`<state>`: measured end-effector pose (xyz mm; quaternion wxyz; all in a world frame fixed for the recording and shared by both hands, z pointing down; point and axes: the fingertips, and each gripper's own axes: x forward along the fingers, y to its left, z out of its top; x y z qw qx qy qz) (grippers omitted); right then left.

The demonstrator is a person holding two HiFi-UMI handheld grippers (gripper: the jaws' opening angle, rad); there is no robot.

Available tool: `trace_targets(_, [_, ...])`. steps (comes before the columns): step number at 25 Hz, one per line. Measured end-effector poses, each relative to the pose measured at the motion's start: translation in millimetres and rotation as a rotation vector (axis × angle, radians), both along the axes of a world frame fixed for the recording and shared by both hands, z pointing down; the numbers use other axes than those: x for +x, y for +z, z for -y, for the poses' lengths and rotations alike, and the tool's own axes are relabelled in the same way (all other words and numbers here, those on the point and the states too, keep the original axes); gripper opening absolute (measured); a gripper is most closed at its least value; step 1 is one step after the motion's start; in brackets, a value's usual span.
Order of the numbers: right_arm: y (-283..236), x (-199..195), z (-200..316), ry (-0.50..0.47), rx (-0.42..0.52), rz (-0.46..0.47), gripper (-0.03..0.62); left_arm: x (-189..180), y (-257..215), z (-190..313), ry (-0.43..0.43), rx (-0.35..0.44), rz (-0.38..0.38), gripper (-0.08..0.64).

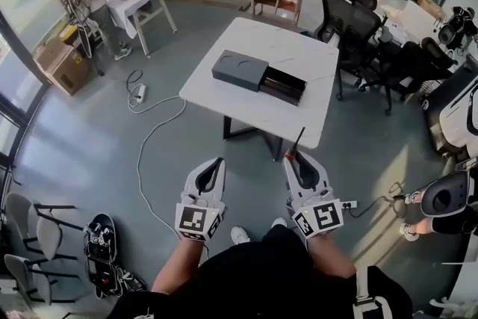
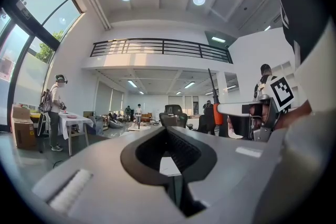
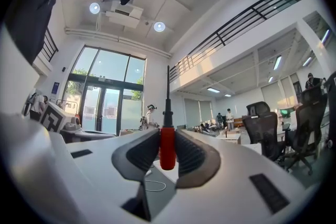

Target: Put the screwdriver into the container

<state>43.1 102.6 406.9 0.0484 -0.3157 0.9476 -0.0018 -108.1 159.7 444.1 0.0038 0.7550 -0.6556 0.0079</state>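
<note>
First took in white table (image 1: 299,52), straight ahead and well apart from both grippers. Found dark container (image 1: 240,69) lying on it, open tray (image 1: 284,86) at its right end, long axis running crosswise, left to right. Carried left gripper (image 1: 214,164) empty, jaws closed together. Gripped screwdriver (image 1: 299,137) in right gripper (image 1: 296,160), jaws clenched on red handle (image 3: 167,148), black shaft pointing forward toward table. Judged right gripper nearer the open tray; reckoned shaft would need turning crosswise to lie along it.
</note>
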Motion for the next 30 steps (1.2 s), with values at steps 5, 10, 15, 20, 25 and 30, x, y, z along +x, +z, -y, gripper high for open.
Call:
trace_targets(5, [0, 1, 15, 0.003, 0.008, -0.003, 0.097, 3, 2, 17, 0.01, -0.006, -0.004, 0.012])
trace_targets(10, [-1, 0, 41, -0.007, 0.007, 0.011, 0.097, 5, 3, 44, 0.005, -0.014, -0.008, 0.012])
trace_targets(15, [-4, 6, 72, -0.018, 0.015, 0.009, 0.097, 14, -1, 78, 0.006, -0.008, -0.008, 0.012])
trace_targets(20, [1, 14, 101, -0.022, 0.011, 0.007, 0.097, 24, -1, 109, 0.008, -0.006, -0.001, 0.012])
trace_targets(25, [7, 19, 130, -0.04, 0.0, 0.004, 0.097, 33, 2, 138, 0.006, -0.014, 0.005, 0.012])
trace_targets(30, [12, 27, 151, -0.056, -0.012, 0.013, 0.097, 41, 3, 155, -0.009, -0.028, 0.021, 0.012])
